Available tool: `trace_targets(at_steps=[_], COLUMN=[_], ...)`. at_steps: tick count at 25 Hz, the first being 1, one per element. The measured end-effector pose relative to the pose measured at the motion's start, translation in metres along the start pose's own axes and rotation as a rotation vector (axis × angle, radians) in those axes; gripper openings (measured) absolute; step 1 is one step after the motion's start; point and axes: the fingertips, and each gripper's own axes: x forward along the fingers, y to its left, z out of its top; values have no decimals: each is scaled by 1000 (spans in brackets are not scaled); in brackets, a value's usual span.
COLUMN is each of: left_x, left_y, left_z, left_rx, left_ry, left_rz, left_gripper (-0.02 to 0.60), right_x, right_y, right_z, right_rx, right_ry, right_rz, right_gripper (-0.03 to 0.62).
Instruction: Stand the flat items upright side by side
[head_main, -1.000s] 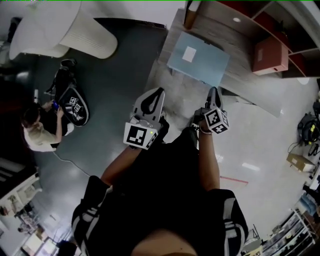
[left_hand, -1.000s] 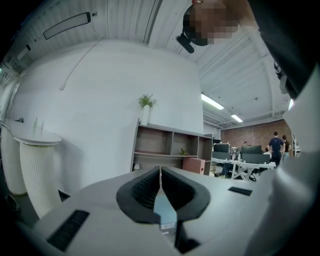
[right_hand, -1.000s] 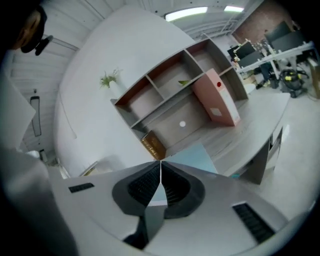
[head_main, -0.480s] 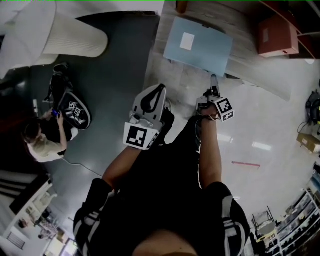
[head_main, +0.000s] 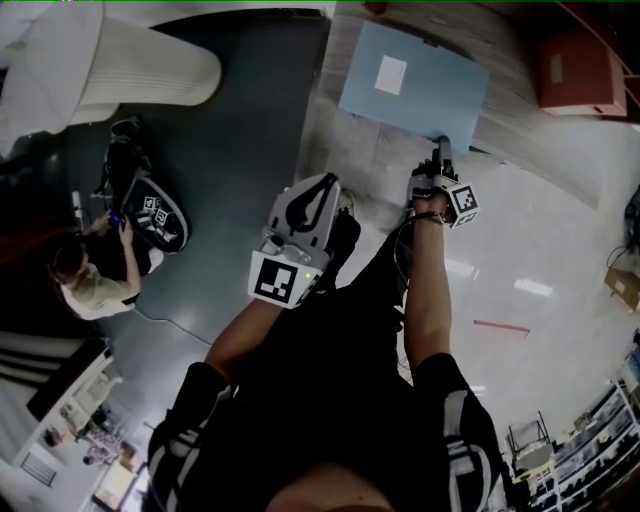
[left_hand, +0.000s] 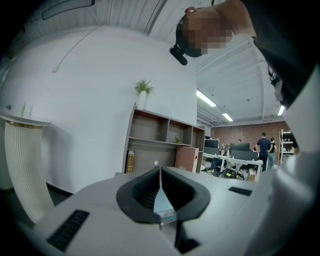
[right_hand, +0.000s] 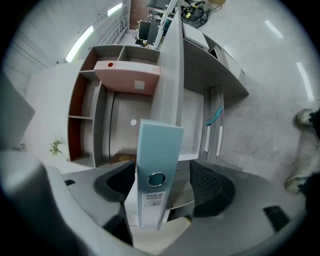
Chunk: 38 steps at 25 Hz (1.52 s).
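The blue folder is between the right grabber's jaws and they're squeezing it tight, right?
Not quite. The blue folder does stand between the jaws of the right gripper, but they are not squeezing it. The jaws have just been opening and now stand wide apart, with a clear gap on one side of the folder's spine. The right gripper view shows this.

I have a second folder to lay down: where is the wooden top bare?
The wooden top is bare between the blue binder and the pink box, and in a narrow strip left of the binder. The binder's near corner is crowded: the right gripper, its jaws just opened, has the spine between them.
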Motion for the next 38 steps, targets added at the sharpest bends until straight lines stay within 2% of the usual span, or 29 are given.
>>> trace_targets(at_steps=[4, 9, 15, 21, 27, 34, 38], left_x=[0, 0, -1, 0, -7, -10, -9], left_y=[8, 9, 7, 3, -12, -28, -37], left_z=[-6, -8, -5, 4, 33, 66, 78], left_rx=[-13, -25, -19, -13, -20, -25, -32], left_ry=[11, 12, 4, -8, -47, -89, -110], left_rz=[3, -4, -7, -23, -35, -81, -109], left_gripper=[32, 32, 31, 31, 31, 31, 32], right_x=[12, 20, 29, 9, -44, -86, -96], right_y=[0, 2, 9, 15, 44, 95, 133], right_z=[1, 7, 10, 15, 41, 84, 108], right_rx=[10, 11, 41, 34, -53, -209, -366], right_ry=[-14, -36, -33, -53, -127, -208, -231], right_rz=[44, 58, 42, 1, -39, -86, -102], right_gripper=[342, 341, 323, 304, 295, 288, 285])
